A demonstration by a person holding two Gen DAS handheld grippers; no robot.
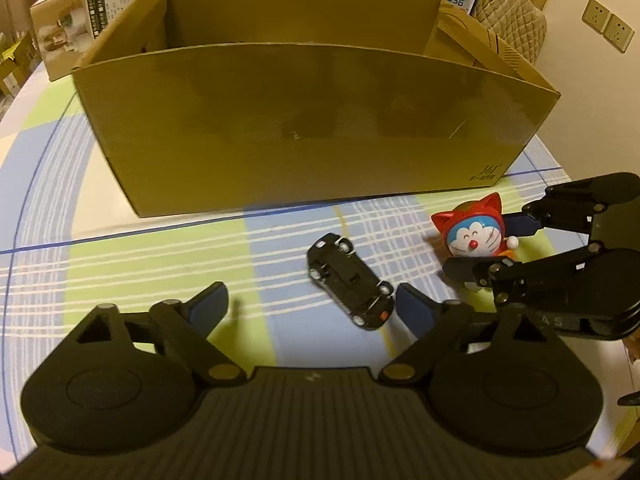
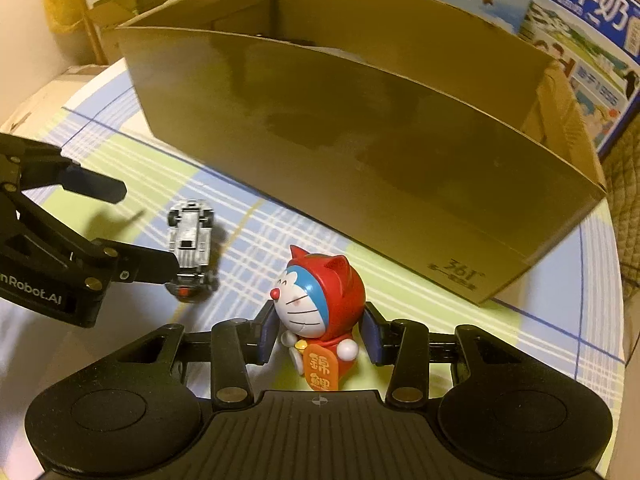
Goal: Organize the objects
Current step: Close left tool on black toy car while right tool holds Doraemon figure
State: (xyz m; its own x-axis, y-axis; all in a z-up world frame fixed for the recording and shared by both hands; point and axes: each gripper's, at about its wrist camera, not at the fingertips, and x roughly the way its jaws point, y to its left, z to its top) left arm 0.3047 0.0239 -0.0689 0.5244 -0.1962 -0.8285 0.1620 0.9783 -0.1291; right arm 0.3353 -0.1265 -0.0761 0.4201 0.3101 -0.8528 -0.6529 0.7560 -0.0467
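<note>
**Operator:** My right claw [image 2: 318, 330] has its two blue pads on either side of the toy figure [image 2: 316, 312], a blue-faced cat in a red hood. The pads sit at the sides of its head; I read that as clamped on it, though I can't see every contact point. The figure stands upright on the worktop [image 2: 440, 320], just ahead of the claw's body.

**Observer:** And your left?

**Operator:** My left claw [image 1: 312, 304] stands apart, nothing pressed between the pads. The toy car [image 1: 350, 286] lies on its roof, underside and wheels up, slanted across the gap. Its rear end, with a red mark, is just beside my right-hand fingertip [image 1: 414, 308]; I can't tell whether they touch. The other fingertip is well clear of it.

**Observer:** How do the two toys sit against each other?

**Operator:** Near each other but apart, the car to the left of the figure in both views. Both rest on the checked cloth covering the worktop, green, blue and white squares.

**Observer:** Beyond them?

**Operator:** An open cardboard box [image 1: 304, 128] stands on the cloth behind the toys, its long brown wall facing me. I can't see its floor from here. Behind it lean printed cartons [image 2: 580, 52] with blue lettering.
</note>
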